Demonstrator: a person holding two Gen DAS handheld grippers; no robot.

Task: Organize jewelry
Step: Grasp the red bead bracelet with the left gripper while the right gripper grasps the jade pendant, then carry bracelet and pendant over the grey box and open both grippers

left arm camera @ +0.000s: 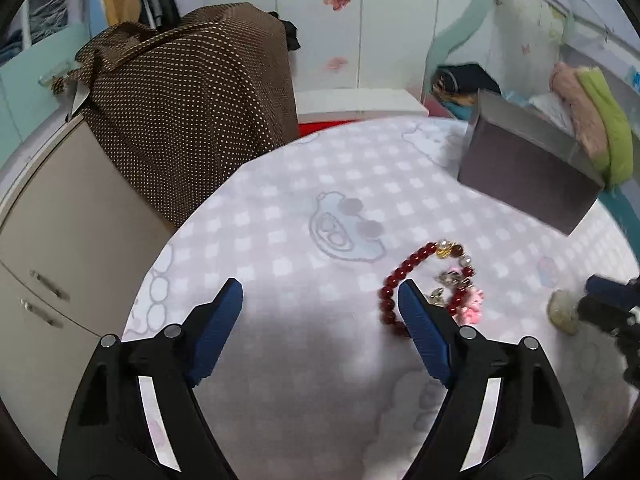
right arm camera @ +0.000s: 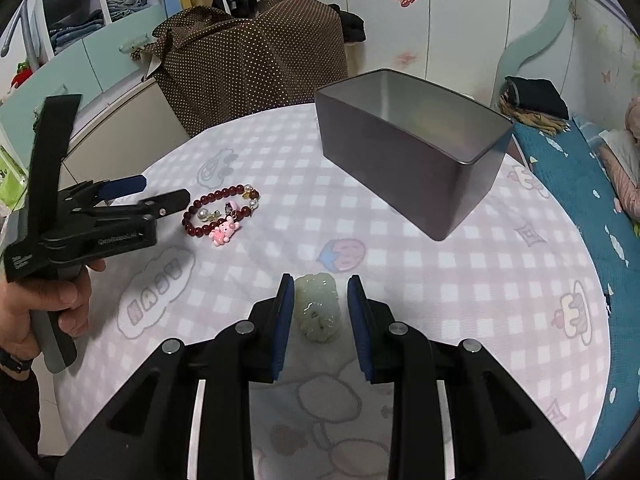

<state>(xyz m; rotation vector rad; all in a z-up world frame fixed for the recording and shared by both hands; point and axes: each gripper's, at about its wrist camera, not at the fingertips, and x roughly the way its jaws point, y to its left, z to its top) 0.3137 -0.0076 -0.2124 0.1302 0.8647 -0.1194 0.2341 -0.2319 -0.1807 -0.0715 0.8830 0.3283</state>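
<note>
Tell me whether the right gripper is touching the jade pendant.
Apart. The right wrist view shows the right gripper open around the jade pendant, with tablecloth visible between each pad and the stone.

- My right gripper [right arm camera: 318, 298] straddles the jade pendant [right arm camera: 318, 306]; gap on both sides, jaws apart, not touching it.
- Tin box [right arm camera: 408, 148] stands ahead-right, top open, bare cloth between.
- My left gripper [left arm camera: 320, 300] is wide apart; bead bracelet [left arm camera: 436, 284] lies at its right finger [left arm camera: 420, 320].
- Polka-dot bag [right arm camera: 256, 68] blocks the table's [right arm camera: 440, 300] far-left edge.

Left claw [left arm camera: 320, 300] gapes wide; right claw [right arm camera: 319, 292] stands narrowly parted.
</note>
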